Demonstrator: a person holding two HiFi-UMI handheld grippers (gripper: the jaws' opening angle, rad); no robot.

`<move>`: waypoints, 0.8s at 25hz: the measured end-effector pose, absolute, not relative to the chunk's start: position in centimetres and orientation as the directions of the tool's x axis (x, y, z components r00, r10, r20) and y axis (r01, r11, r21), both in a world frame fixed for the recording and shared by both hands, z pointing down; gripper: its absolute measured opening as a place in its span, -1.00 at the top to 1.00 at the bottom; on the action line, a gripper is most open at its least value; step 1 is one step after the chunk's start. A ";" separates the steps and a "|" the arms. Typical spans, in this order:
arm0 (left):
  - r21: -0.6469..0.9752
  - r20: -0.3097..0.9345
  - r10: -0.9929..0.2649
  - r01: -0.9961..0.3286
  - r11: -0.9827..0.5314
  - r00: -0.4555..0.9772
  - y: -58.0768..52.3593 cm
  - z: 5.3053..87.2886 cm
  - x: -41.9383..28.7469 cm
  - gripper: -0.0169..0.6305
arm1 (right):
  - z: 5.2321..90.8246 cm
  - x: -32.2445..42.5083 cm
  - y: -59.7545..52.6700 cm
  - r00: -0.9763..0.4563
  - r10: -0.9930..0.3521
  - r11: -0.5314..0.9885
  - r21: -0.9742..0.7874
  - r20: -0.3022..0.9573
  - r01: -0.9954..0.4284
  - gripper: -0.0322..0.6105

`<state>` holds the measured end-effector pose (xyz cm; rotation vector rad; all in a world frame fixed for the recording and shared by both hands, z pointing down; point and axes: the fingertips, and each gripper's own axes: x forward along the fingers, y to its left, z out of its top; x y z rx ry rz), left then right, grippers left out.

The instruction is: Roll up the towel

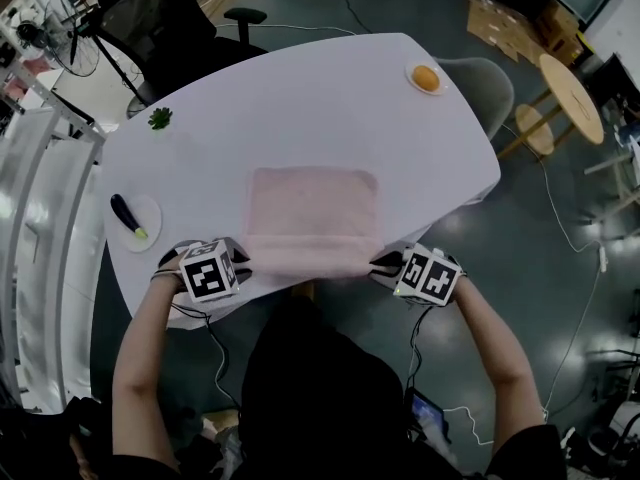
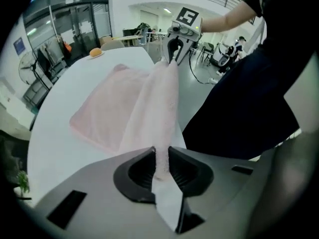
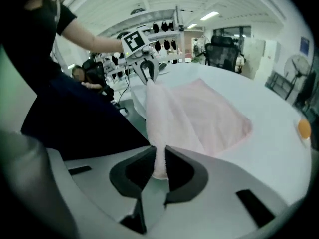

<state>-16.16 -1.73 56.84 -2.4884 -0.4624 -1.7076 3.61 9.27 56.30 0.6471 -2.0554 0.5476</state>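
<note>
At towel (image 1: 312,213) corners, left tool (image 2: 160,159) and right tool (image 3: 159,161) clamp, down-tilted.

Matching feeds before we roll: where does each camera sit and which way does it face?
Head view: on the person's head, facing steeply down: table, towel, forearms, left gripper, right gripper.
Left gripper view: on the left gripper, facing along the towel's pinched edge toward the right gripper; torso, arm.
Right gripper view: mirrored, facing the left gripper.
All share the towel.
</note>
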 end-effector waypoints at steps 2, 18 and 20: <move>0.188 0.906 0.269 0.258 -0.948 0.326 -2.5 56.0 -15.8 0.69 | 55.9 4.1 8.2 -0.532 -0.199 0.719 -0.246 0.823 -0.650 0.71; 0.257 0.899 0.298 0.165 -0.952 0.320 -12.5 57.7 -10.3 0.68 | 57.2 9.9 -1.2 -0.576 -0.146 0.460 -0.460 0.805 -0.759 0.68; 0.238 0.912 0.287 0.190 -0.952 0.293 -12.8 58.6 -9.9 0.67 | 58.8 10.5 -1.3 -0.542 -0.126 0.463 -0.434 0.831 -0.773 0.67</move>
